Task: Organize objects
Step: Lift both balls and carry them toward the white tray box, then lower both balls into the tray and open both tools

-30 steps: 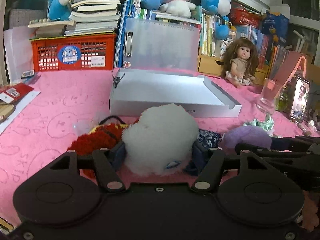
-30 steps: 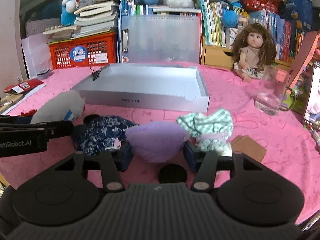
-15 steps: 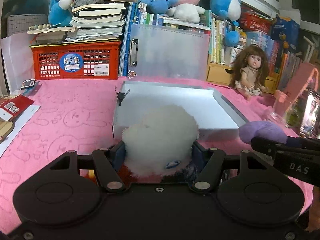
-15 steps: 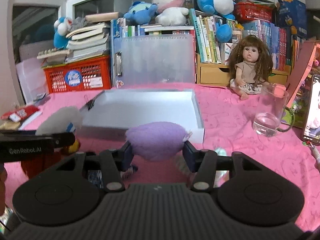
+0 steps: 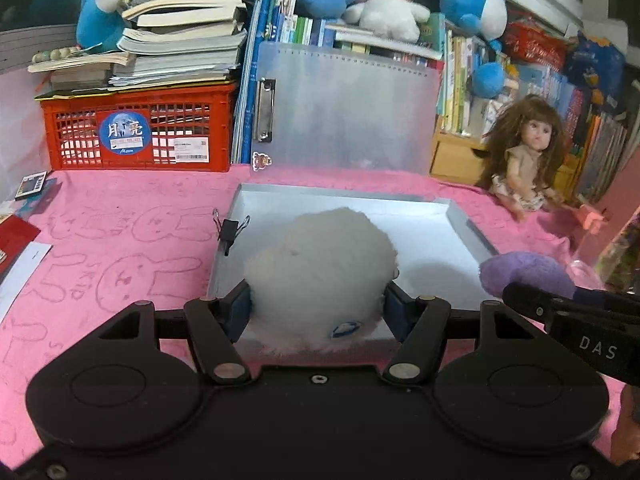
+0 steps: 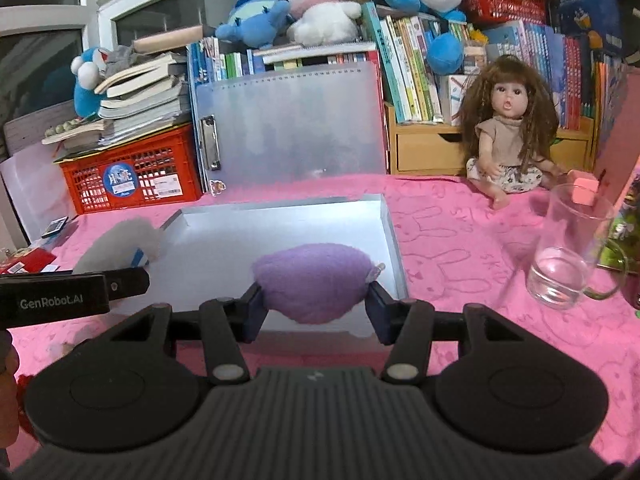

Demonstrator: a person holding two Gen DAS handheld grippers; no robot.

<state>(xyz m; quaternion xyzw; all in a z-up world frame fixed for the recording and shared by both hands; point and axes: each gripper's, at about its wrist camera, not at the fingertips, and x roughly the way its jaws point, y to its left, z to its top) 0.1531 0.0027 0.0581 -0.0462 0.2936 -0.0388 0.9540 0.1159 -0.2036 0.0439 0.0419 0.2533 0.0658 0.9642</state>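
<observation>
While both hands hang over the grey tray (image 5: 464,222), I record each gripper loaded. My left gripper (image 5: 316,306) has its fingers pinching the white fluffy toy (image 5: 320,264), held above the tray's near left part. My right gripper (image 6: 316,300) has its fingers pinching the purple plush (image 6: 314,278), held above the tray's near right part. The tray floor under both appears bare.

Risks, as I judge them:
- Both items are soft and compress under the pads; a release made too high could let either one bounce or roll over the low wall onto the pink cloth (image 5: 120,240).
- The two grippers sit close together. In the left view the right gripper's finger crosses the lower right corner just beside my left frame; a careless sideways move could knock them together and dislodge a toy.
- The binder clip (image 5: 230,228) stands on the tray's left wall, near the white toy. Fur or a finger could snag it on the way down.
- The glass mug (image 6: 568,248) stands on the cloth right of the tray; a wide swing of the right hand could tip it.

View differences: only the left view shows the binder clip. Only the right view shows the glass mug whole, and the purple plush's full outline. The doll (image 6: 508,136) shows in both.
</observation>
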